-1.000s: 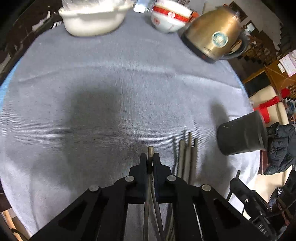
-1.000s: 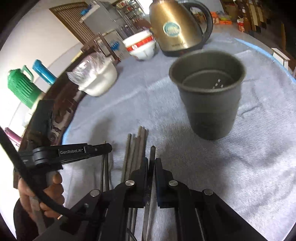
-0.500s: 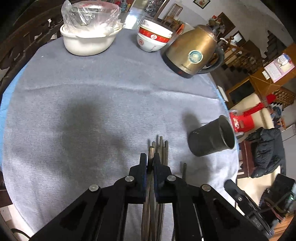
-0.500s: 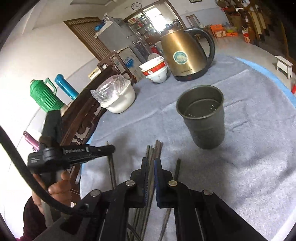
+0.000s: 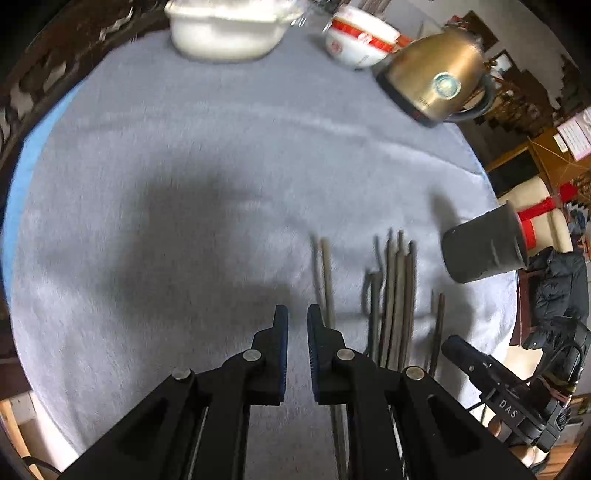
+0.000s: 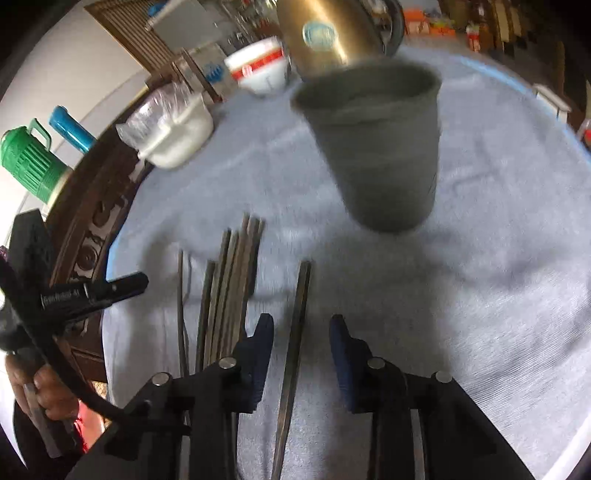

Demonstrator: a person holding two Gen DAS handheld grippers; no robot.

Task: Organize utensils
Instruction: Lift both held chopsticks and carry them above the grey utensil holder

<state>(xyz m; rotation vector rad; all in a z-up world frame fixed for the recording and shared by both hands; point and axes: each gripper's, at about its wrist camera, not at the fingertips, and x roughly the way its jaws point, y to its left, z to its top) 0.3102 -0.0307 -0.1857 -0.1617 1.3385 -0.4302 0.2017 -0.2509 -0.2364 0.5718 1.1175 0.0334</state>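
Chopsticks are the things to tidy here, and both grippers have just let go of theirs. Half a second ago each gripper was pinched tight on one stick. Now the left gripper (image 5: 294, 325) has its jaws a little way apart with nothing between them, and the stick it held, the left loose chopstick (image 5: 327, 280), lies flat on the gray cloth (image 5: 221, 166) just beside its right finger. The right gripper (image 6: 301, 332) has its jaws wide, and the right loose chopstick (image 6: 297, 321) lies flat on the cloth in the gap, touching neither finger.

The dark cup (image 6: 376, 147) is the landmark. It stands upright on the bench and looks empty, though the picture is blurry. The bundle of chopsticks (image 6: 231, 280) lies to the left of the cup and nearer the grippers. The right loose chopstick lies between that bundle and the cup. The left loose chopstick lies on the far side of the bundle from the cup.

I think this means no stick has gone into the cup yet, so the job is only starting. Both sticks were put back down, maybe to line them up with the rest or to get a better hold. A gold kettle (image 5: 436, 77), a red and white bowl (image 5: 358, 40) and a white dish (image 5: 229, 29) sit far behind the cup
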